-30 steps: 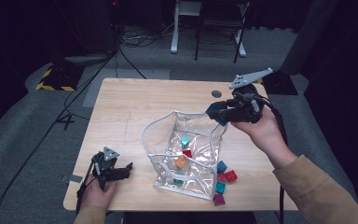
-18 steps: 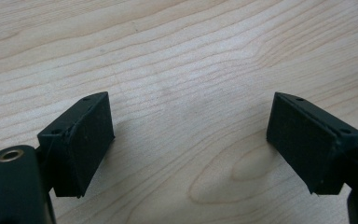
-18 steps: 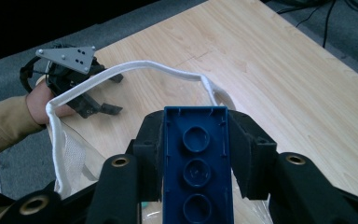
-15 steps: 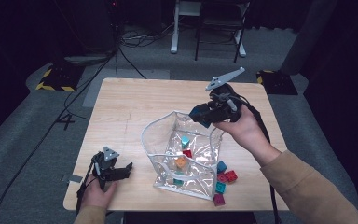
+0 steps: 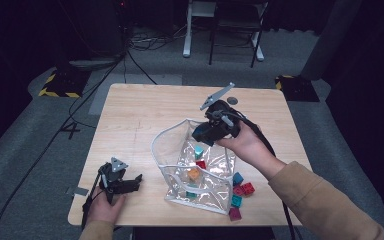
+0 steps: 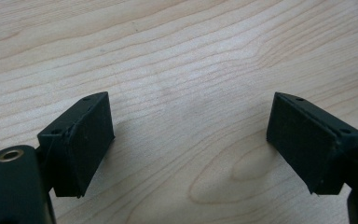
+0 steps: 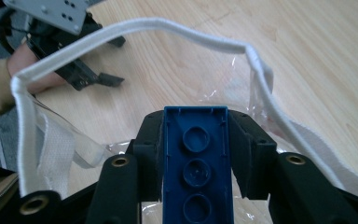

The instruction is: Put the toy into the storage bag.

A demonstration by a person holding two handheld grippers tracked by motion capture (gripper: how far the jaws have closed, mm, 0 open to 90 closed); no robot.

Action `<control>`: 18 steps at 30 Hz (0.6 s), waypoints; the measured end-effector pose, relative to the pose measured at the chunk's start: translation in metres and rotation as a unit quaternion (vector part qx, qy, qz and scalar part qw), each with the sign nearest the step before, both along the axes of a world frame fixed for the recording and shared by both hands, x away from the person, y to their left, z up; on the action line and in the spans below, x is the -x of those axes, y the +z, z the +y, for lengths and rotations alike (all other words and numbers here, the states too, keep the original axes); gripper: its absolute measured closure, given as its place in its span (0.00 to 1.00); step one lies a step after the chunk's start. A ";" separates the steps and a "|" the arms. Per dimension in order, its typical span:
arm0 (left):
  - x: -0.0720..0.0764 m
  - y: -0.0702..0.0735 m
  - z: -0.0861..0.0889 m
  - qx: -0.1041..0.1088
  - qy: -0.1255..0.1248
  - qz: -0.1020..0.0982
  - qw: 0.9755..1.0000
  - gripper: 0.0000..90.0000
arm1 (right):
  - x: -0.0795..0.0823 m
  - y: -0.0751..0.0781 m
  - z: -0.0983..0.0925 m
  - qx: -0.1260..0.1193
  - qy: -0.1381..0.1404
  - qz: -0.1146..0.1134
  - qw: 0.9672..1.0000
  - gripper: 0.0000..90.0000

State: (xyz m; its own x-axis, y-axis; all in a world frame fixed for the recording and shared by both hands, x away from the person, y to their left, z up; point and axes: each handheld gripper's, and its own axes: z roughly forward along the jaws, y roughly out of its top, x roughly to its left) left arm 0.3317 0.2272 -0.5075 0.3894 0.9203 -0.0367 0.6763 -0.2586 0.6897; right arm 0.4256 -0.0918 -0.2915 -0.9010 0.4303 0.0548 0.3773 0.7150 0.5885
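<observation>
A person's right gripper [image 7: 196, 154] is clamped on a dark blue building brick [image 7: 196, 163], poised just above the white-rimmed mouth of a clear plastic pouch [image 5: 180, 150] that stands on the wooden surface [image 5: 140, 115] and already holds several coloured bricks [image 5: 195, 172], with a few loose bricks [image 5: 240, 189] lying just beside it. The left gripper [image 5: 122, 184] rests on the surface near the front left edge, well apart from the pouch, its jaws spread wide and empty. The risk, as I judge it, is that nothing steadies the soft pouch, so the gripper or the brick could catch the rim, collapse or tip the opening, and send the brick onto the surface instead.
</observation>
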 end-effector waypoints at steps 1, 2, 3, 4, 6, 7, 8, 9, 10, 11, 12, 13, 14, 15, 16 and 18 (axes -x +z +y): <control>0.000 0.000 0.000 -0.001 0.000 0.000 1.000 0.17 | -0.001 -0.003 0.002 0.005 0.002 0.002 1.000 0.65; 0.000 0.000 0.000 0.000 0.000 0.000 1.000 0.17 | -0.001 -0.005 0.003 0.010 0.003 0.004 1.000 0.65; 0.000 0.000 0.000 -0.001 0.000 0.000 1.000 0.17 | -0.002 -0.007 0.004 0.015 0.003 0.006 1.000 0.65; 0.000 0.000 0.000 -0.001 0.000 -0.001 1.000 0.17 | -0.002 -0.010 0.006 0.021 0.005 0.008 1.000 0.65; 0.000 0.000 0.000 -0.001 0.000 0.000 1.000 0.17 | -0.003 -0.015 0.009 0.030 0.006 0.011 0.999 0.65; 0.000 0.000 0.000 -0.001 0.000 0.000 1.000 0.17 | -0.003 -0.017 0.010 0.035 0.008 0.015 0.999 0.65; 0.000 0.000 0.000 0.000 0.000 0.000 1.000 0.17 | -0.003 -0.019 0.011 0.038 0.009 0.018 0.999 0.65; 0.000 0.000 0.000 -0.001 0.000 0.000 1.000 0.17 | -0.003 -0.022 0.012 0.043 0.011 0.022 0.999 0.65; 0.000 0.000 0.000 0.000 0.000 0.000 1.000 0.17 | -0.003 -0.025 0.014 0.050 0.014 0.025 0.998 0.65; 0.000 0.000 0.000 -0.001 0.000 0.000 1.000 0.17 | -0.003 -0.028 0.015 0.056 0.015 0.029 0.998 0.65; 0.000 0.000 0.000 -0.001 0.000 0.000 1.000 0.17 | -0.003 -0.029 0.016 0.061 0.017 0.029 0.998 0.65; 0.000 0.000 0.000 -0.001 0.000 0.000 1.000 0.17 | -0.003 -0.032 0.018 0.067 0.018 0.034 0.997 0.65; 0.000 0.000 0.000 0.000 0.000 0.000 1.000 0.17 | -0.003 -0.034 0.019 0.072 0.019 0.037 0.997 0.65; 0.000 0.000 0.000 0.000 0.000 0.000 1.000 0.17 | -0.002 -0.035 0.020 0.076 0.019 0.040 0.996 0.65; 0.000 0.000 0.000 0.000 0.000 0.000 1.000 0.17 | -0.002 -0.037 0.020 0.080 0.020 0.042 0.996 0.65; 0.000 0.000 0.000 -0.001 0.000 0.000 1.000 0.17 | -0.002 -0.039 0.022 0.089 0.020 0.048 0.995 0.65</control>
State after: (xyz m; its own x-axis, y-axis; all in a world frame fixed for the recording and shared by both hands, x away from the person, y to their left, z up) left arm 0.3318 0.2272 -0.5075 0.3892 0.9205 -0.0351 0.6760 -0.2595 0.6897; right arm 0.4280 -0.0700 -0.3309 -0.9121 0.4045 0.0672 0.3942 0.8200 0.4150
